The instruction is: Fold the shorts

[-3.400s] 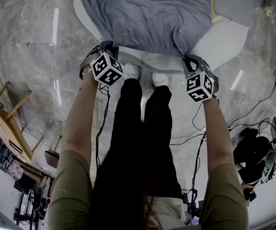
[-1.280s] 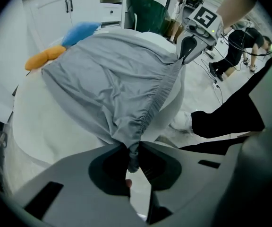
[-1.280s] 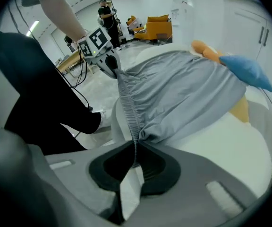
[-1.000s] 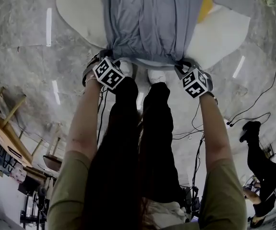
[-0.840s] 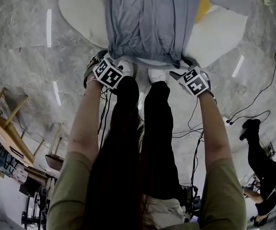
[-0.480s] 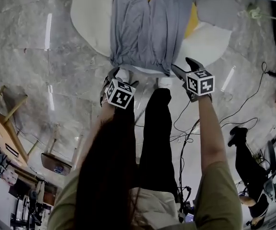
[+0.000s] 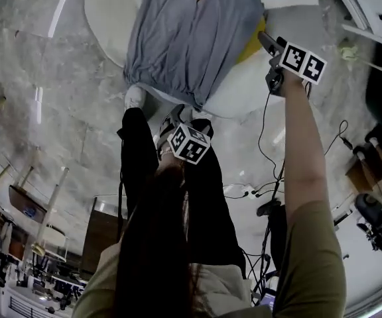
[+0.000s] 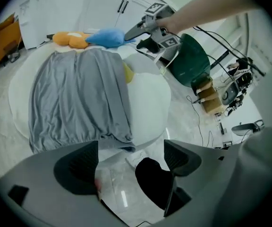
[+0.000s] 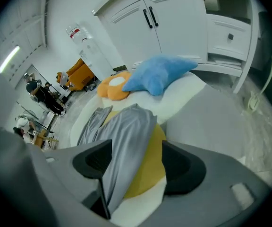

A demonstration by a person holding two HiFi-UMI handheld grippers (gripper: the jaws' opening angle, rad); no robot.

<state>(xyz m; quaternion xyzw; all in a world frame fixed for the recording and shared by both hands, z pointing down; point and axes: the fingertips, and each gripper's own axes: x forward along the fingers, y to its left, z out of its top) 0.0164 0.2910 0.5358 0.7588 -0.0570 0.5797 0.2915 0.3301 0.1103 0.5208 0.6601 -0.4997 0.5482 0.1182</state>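
Shorts: grey, lying on the white worktop, gathered end at the near edge, partly over a yellow cushion.
Containers: white cabinets at the far wall, doors shut (contents hidden).
Left claw: jaws just opened, apart, gripping nothing; it is off the near edge, with floor and the person's dark trouser leg in the gap.
Right claw: jaws just opened, apart, empty; right of the shorts, clear of them.
Surroundings: blue plush and orange plush at the far end.
Writing: wall tag too small to read.

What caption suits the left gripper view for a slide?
Left gripper, jaws just opened and empty, near the grey shorts on the white cushion.
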